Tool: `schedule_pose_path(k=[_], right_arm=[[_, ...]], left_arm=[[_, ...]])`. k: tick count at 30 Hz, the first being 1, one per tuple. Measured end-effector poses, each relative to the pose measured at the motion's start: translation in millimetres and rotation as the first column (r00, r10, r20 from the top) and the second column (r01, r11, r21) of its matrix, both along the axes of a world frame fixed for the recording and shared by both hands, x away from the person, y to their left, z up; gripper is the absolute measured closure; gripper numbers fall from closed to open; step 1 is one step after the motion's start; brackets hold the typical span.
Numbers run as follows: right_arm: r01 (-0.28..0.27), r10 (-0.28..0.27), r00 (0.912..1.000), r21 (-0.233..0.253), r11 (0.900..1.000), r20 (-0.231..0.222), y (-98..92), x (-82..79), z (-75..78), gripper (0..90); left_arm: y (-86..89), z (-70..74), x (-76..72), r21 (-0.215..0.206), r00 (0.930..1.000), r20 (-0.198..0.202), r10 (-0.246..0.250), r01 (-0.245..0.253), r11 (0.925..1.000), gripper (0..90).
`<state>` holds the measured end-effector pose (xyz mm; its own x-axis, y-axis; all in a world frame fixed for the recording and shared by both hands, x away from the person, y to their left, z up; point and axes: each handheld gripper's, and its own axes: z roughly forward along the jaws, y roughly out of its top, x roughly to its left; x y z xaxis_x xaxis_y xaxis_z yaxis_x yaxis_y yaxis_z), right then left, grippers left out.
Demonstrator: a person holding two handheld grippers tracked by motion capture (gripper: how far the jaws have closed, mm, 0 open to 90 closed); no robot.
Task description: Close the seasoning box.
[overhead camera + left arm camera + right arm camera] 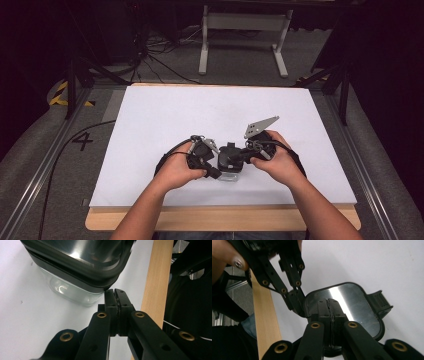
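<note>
Mostly hidden under both closed hand-held grippers (220, 167) (240, 156), a lidded clear container (231, 175) sits on the table (150, 115).

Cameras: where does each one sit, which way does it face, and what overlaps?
High view: above the person's side, facing forward and down on the table; forearms, hands, both grippers show.
Left gripper view: rides the left gripper, aimed at the container just under its lid's rim; own jaws together.
Right gripper view: rides the right gripper, looking down on the lid; own jaws together, left gripper beyond.
Shared: all three show the container.
</note>
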<state>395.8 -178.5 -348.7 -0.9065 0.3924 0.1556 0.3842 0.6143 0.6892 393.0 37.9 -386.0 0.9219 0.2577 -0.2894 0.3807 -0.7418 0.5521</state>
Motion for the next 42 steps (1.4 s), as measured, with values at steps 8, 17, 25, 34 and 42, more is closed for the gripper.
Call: schedule_pose_path(k=[8,17,25,34,42], right_arm=[[0.002,-0.002,1.0,-0.006,1.0,-0.007,0.3,0.2,-5.5,90.0],[0.016,-0.017,0.9995,0.048,0.999,0.028,-8.1,-0.5,11.7,85.2],[0.091,-0.098,0.9926,0.106,0.99,0.071,-34.6,2.1,35.9,73.2],[0.252,-0.268,0.9587,0.146,0.957,0.096,-90.1,12.5,42.6,64.0],[0.381,-0.395,0.914,0.138,0.914,0.091,-137.5,22.3,32.5,59.7]], left_arm=[[0.4,0.0,0.2,-0.004,1.0,0.009,0.001,-0.001,1.0,89.5],[13.4,10.0,-2.1,-0.041,0.9986,0.021,0.048,-0.047,0.9981,87.4],[43.8,22.5,-4.2,-0.091,0.9886,0.048,0.142,-0.138,0.9863,84.9],[83.6,35.0,-3.1,-0.132,0.9537,0.094,0.286,-0.272,0.9531,84.2],[115.0,28.9,10.8,-0.155,0.8932,0.116,0.434,-0.416,0.8963,83.8]])
